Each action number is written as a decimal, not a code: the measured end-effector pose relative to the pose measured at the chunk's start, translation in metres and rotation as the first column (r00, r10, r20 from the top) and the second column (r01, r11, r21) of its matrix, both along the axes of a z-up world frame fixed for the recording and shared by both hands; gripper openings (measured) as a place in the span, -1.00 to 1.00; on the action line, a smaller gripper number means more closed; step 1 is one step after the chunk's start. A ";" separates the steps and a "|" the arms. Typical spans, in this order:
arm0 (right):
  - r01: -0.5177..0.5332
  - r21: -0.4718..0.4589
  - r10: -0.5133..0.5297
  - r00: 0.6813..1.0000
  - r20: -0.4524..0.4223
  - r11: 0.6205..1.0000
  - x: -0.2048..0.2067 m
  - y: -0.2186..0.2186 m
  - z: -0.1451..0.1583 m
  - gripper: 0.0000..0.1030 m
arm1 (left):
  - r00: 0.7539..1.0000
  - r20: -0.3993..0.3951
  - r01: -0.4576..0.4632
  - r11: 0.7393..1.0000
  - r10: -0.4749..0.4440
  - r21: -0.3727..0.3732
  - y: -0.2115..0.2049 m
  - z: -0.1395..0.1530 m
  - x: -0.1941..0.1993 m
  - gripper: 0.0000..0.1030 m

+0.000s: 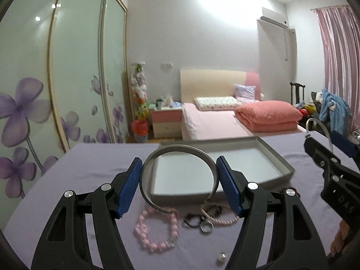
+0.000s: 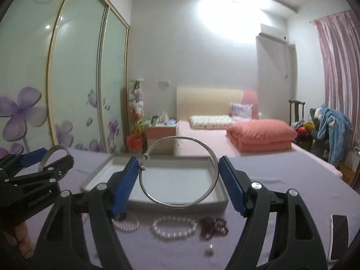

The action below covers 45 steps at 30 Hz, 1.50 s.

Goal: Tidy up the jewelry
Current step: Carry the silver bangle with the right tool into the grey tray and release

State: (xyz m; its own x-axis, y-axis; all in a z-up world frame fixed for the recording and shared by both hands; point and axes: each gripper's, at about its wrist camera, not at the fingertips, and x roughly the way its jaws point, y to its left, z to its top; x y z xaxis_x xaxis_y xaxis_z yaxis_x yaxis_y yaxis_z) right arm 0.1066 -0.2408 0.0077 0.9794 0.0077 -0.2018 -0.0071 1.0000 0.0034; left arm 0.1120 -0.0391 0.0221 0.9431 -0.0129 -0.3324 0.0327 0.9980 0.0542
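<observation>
L claw [image 1: 178,186] gripped wide open-ended silver metal cuff bangle [image 1: 155,155], R claw [image 2: 176,185] gripped thin round silver wire bangle [image 2: 180,137]; both held above shallow white rectangular tray [image 1: 279,157] on purple-covered surface [image 1: 94,166].

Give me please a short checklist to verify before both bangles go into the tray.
1. Left gripper holds the cuff between both pads: ok.
2. Right gripper holds the thin bangle between both pads: ok.
3. Tray has free space inside: ok, its white floor looks bare.
4. Both bangles lifted clear of the jewelry on the cloth: ok, the pink beads and pearl bracelet lie below them.
5. Grippers apart from each other: ok, a gap shows between them in both views.
6. Grip firm enough not to slip: cannot tell.
</observation>
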 end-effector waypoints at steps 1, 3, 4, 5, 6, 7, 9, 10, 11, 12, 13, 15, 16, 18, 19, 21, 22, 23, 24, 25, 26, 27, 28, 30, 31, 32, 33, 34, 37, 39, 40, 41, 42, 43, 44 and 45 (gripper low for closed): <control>0.008 -0.001 -0.008 1.000 0.010 1.000 0.003 0.000 0.002 0.38 | 1.000 0.007 -0.004 1.000 0.004 0.003 0.000 0.001 0.000 0.31; 0.020 0.000 -0.020 0.999 0.025 1.000 0.010 -0.001 0.006 0.38 | 1.000 0.023 -0.012 1.000 0.012 0.012 -0.002 0.002 0.003 0.31; 0.025 0.000 -0.025 0.999 0.029 1.000 0.015 0.000 0.007 0.38 | 0.999 0.030 -0.016 1.000 0.015 0.018 -0.005 0.002 0.006 0.31; 0.030 0.000 -0.030 0.999 0.033 1.000 0.020 0.000 0.009 0.38 | 0.999 0.034 -0.017 1.000 0.016 0.022 -0.006 0.001 0.007 0.31; 0.033 -0.001 -0.033 0.999 0.036 0.999 0.024 0.000 0.010 0.38 | 0.999 0.036 -0.017 1.000 0.016 0.025 -0.007 0.001 0.009 0.31; 0.036 -0.002 -0.036 0.999 0.036 0.999 0.030 0.001 0.011 0.38 | 0.999 0.036 -0.016 0.999 0.015 0.028 -0.009 0.000 0.013 0.31; 0.038 0.004 -0.038 0.999 0.029 0.999 0.042 0.002 0.012 0.38 | 0.999 0.032 -0.014 0.999 0.013 0.029 -0.010 -0.001 0.019 0.31; 0.037 0.009 -0.037 0.999 0.023 0.999 0.047 0.003 0.011 0.38 | 1.000 0.026 -0.010 1.000 0.010 0.029 -0.012 -0.002 0.024 0.31; 0.036 0.018 -0.036 0.999 0.012 0.999 0.054 0.003 0.010 0.38 | 1.000 0.020 -0.008 1.000 0.008 0.028 -0.012 -0.002 0.029 0.31; 0.037 0.024 -0.037 0.999 0.002 0.999 0.060 0.003 0.009 0.38 | 1.000 0.014 -0.007 1.000 0.006 0.028 -0.013 -0.003 0.033 0.31; 0.038 0.033 -0.038 0.999 -0.013 0.999 0.071 0.002 0.009 0.38 | 1.000 0.004 -0.005 1.000 0.005 0.028 -0.014 -0.005 0.040 0.31; 0.042 0.041 -0.040 0.998 -0.037 0.998 0.086 0.002 0.008 0.38 | 1.000 -0.018 -0.002 1.000 0.002 0.031 -0.015 -0.009 0.051 0.31; 0.043 0.045 -0.041 0.998 -0.051 0.998 0.093 0.002 0.007 0.38 | 0.999 -0.039 0.001 1.000 0.000 0.031 -0.014 -0.012 0.061 0.31; 0.047 0.058 -0.042 0.995 -0.094 0.997 0.113 0.000 0.002 0.38 | 0.997 -0.076 0.007 1.000 -0.005 0.025 -0.013 -0.017 0.074 0.31; 0.048 0.061 -0.041 0.993 -0.111 0.997 0.120 0.001 -0.001 0.38 | 0.995 -0.101 0.013 1.000 -0.011 0.018 -0.012 -0.021 0.082 0.31; 0.047 0.082 -0.032 0.983 -0.181 0.996 0.143 -0.001 -0.010 0.38 | 0.990 -0.139 0.021 1.000 -0.019 0.011 -0.011 -0.028 0.095 0.31; 0.044 0.092 -0.023 0.977 -0.211 0.995 0.150 -0.001 -0.015 0.38 | 0.985 -0.169 0.027 1.000 -0.026 0.006 -0.011 -0.032 0.103 0.31; 0.041 0.111 -0.011 0.966 -0.260 0.993 0.163 -0.002 -0.022 0.38 | 0.981 -0.192 0.030 1.000 -0.029 0.002 -0.011 -0.036 0.109 0.31; 0.043 0.124 -0.005 0.955 -0.296 0.991 0.172 -0.003 -0.028 0.38 | 0.973 -0.229 0.034 0.999 -0.034 -0.005 -0.011 -0.042 0.117 0.31; 0.045 0.129 0.000 0.946 -0.323 0.991 0.178 -0.002 -0.035 0.38 | 0.967 -0.253 0.036 0.999 -0.038 -0.014 -0.009 -0.046 0.124 0.31; 0.046 0.139 0.007 0.934 -0.358 0.989 0.187 -0.002 -0.042 0.38 | 0.960 -0.276 0.036 0.999 -0.040 -0.021 -0.008 -0.050 0.128 0.31; 0.047 0.145 0.013 0.923 -0.385 0.988 0.192 -0.001 -0.049 0.38 | 0.953 -0.299 0.035 0.999 -0.041 -0.026 -0.007 -0.054 0.133 0.31; 0.051 0.151 0.015 0.913 -0.408 0.987 0.197 0.000 -0.055 0.38 | 0.944 -0.326 0.035 0.999 -0.043 -0.030 -0.006 -0.058 0.139 0.31; 0.061 0.168 0.022 0.892 -0.452 0.984 0.209 0.000 -0.068 0.38 | 0.933 -0.359 0.031 0.999 -0.042 -0.036 -0.005 -0.065 0.144 0.32; 0.062 0.176 0.028 0.884 -0.467 0.982 0.212 0.000 -0.072 0.39 | 0.925 -0.378 0.030 0.999 -0.044 -0.041 -0.004 -0.068 0.148 0.32; 0.060 0.186 0.039 0.872 -0.487 0.981 0.217 0.000 -0.077 0.39 | 0.920 -0.390 0.031 0.998 -0.046 -0.046 -0.003 -0.070 0.149 0.32; 0.056 0.195 0.051 0.863 -0.502 0.979 0.220 -0.003 -0.080 0.40 | 0.913 -0.405 0.030 0.998 -0.048 -0.052 -0.002 -0.071 0.151 0.32; 0.054 0.210 0.064 0.855 -0.515 0.976 0.222 -0.003 -0.083 0.40 | 0.909 -0.414 0.028 0.998 -0.050 -0.057 -0.001 -0.071 0.152 0.32; 0.068 0.258 0.077 0.855 -0.512 0.964 0.217 -0.012 -0.084 0.53 | 0.916 -0.398 0.023 0.996 -0.054 -0.083 0.006 -0.063 0.154 0.36; 0.078 0.270 0.068 0.868 -0.492 0.960 0.209 -0.018 -0.079 0.56 | 0.924 -0.378 0.016 0.995 -0.052 -0.097 0.012 -0.055 0.152 0.44; 0.079 0.278 0.068 0.873 -0.483 0.957 0.206 -0.020 -0.076 0.56 | 0.930 -0.365 0.007 0.994 -0.046 -0.108 0.017 -0.050 0.150 0.44; 0.081 0.285 0.066 0.879 -0.472 0.955 0.201 -0.023 -0.073 0.56 | 0.933 -0.357 0.000 0.993 -0.043 -0.120 0.022 -0.046 0.147 0.44; 0.085 0.289 0.062 0.883 -0.464 0.954 0.197 -0.027 -0.070 0.56 | 0.935 -0.353 -0.007 0.992 -0.039 -0.128 0.025 -0.043 0.148 0.44; 0.087 0.294 0.059 0.888 -0.456 0.952 0.193 -0.031 -0.066 0.56 | 0.937 -0.348 -0.020 0.990 -0.030 -0.139 0.030 -0.039 0.144 0.44; 0.086 0.299 0.059 0.894 -0.445 0.950 0.187 -0.034 -0.062 0.56 | 0.940 -0.342 -0.028 0.989 -0.024 -0.146 0.035 -0.036 0.142 0.44; 0.084 0.301 0.059 0.898 -0.437 0.950 0.182 -0.036 -0.059 0.56 | 0.942 -0.334 -0.034 0.989 -0.018 -0.147 0.038 -0.032 0.139 0.44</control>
State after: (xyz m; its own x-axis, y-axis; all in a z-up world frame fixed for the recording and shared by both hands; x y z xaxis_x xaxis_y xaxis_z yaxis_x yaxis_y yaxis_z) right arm 0.2883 -0.2771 -0.0513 0.7925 0.1270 -0.5964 0.0793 0.9483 0.3074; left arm 0.2508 -0.0007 -0.0104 0.7785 -0.0790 -0.6227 0.0153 0.9941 -0.1070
